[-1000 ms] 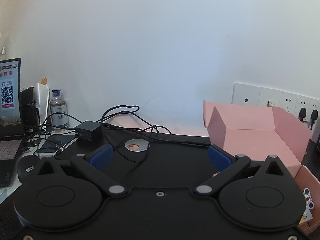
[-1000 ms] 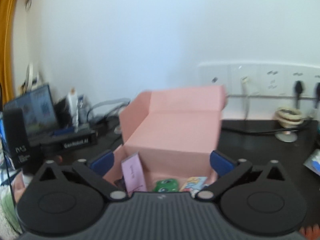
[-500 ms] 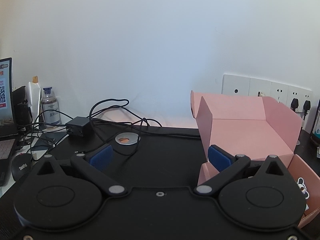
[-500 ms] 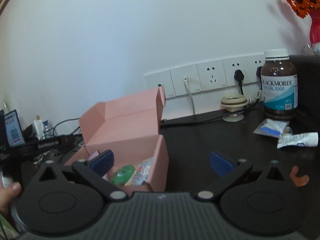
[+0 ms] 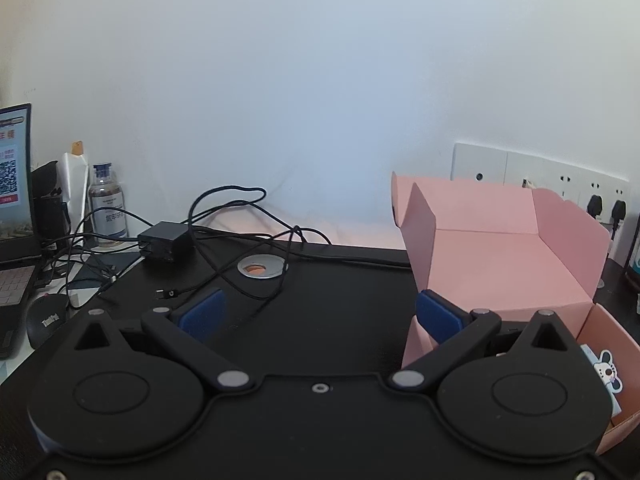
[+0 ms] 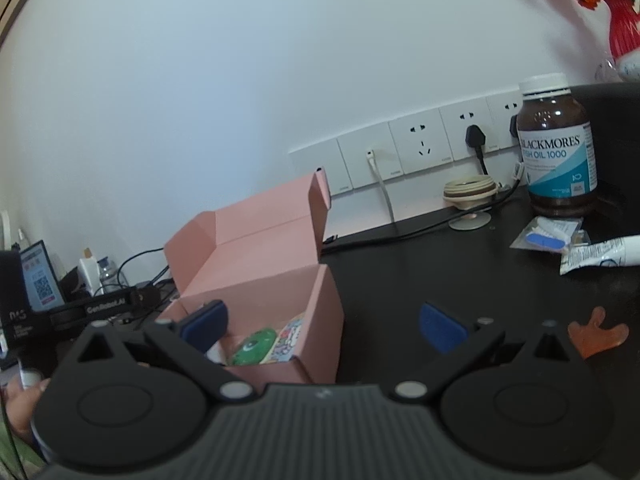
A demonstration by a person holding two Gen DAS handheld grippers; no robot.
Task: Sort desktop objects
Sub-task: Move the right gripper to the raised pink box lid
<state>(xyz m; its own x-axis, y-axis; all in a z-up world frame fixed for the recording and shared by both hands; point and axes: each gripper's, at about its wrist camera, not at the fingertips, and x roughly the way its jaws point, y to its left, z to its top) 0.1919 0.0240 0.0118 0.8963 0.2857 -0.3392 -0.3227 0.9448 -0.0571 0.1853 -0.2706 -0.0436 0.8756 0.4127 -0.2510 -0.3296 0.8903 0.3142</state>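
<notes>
An open pink cardboard box (image 6: 260, 280) stands on the black desk; it also shows at the right of the left wrist view (image 5: 500, 256). Inside lie a green round item (image 6: 254, 346) and a colourful card (image 6: 288, 338). My right gripper (image 6: 322, 324) is open and empty, its left finger over the box's front, its right finger over bare desk. My left gripper (image 5: 318, 316) is open and empty, left of the box, its right finger at the box's left wall. A brown Blackmores bottle (image 6: 558, 152), a white tube (image 6: 600, 256), a small packet (image 6: 548, 236) and an orange plastic piece (image 6: 598, 332) sit to the right.
Tangled black cables and a power adapter (image 5: 164, 240) lie at the back left, with a metal desk grommet (image 5: 262, 269), a small bottle (image 5: 106, 208), a laptop (image 5: 14, 208) and a mouse (image 5: 46, 318). Wall sockets (image 6: 420, 148) and a red vase with orange flowers (image 6: 622, 20) stand behind.
The right gripper has swung right, away from above the box, bringing the bottle, tube and packet into view. The left view has barely shifted.
</notes>
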